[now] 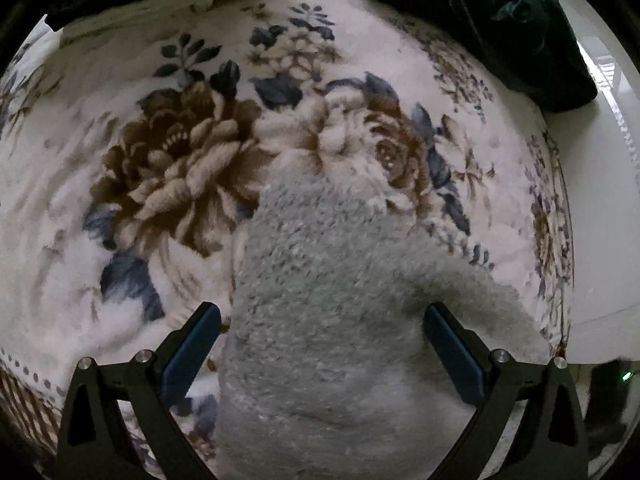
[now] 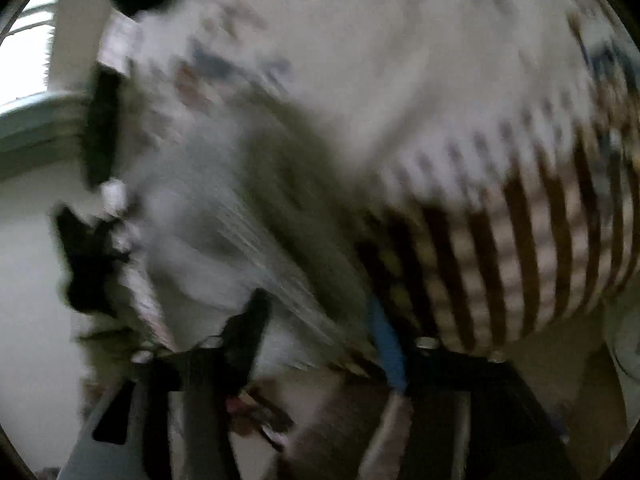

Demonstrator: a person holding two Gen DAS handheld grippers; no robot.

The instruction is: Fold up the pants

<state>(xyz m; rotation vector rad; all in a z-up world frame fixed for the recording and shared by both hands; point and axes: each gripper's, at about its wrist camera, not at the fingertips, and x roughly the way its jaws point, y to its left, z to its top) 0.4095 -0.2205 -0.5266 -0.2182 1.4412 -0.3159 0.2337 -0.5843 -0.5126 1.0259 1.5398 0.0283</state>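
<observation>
The fluffy grey pants [image 1: 340, 300] lie on a floral blanket [image 1: 140, 160], running up between the left gripper [image 1: 320, 332] fingers, which stand wide and clear of the fabric. The right gripper [image 2: 316, 316] view is blurred; its 2 fingers spread apart over grey fabric, gripping nothing visible

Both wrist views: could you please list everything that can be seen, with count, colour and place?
pants: one, grey and fluffy, lying on the blanket, reaching between the left fingers; a grey smear in the blurred right view.
blanket: one, white with brown and blue flowers, brown striped border, covering the surface under the pants.
dark cloth: one heap, dark green, far right corner of the blanket.
floor: white, right of the blanket.
left hand-held gripper: black with blue pads, jaws wide apart, not pressing the pants.
right hand-held gripper: black, one blue pad visible, jaws apart, very blurred.
</observation>
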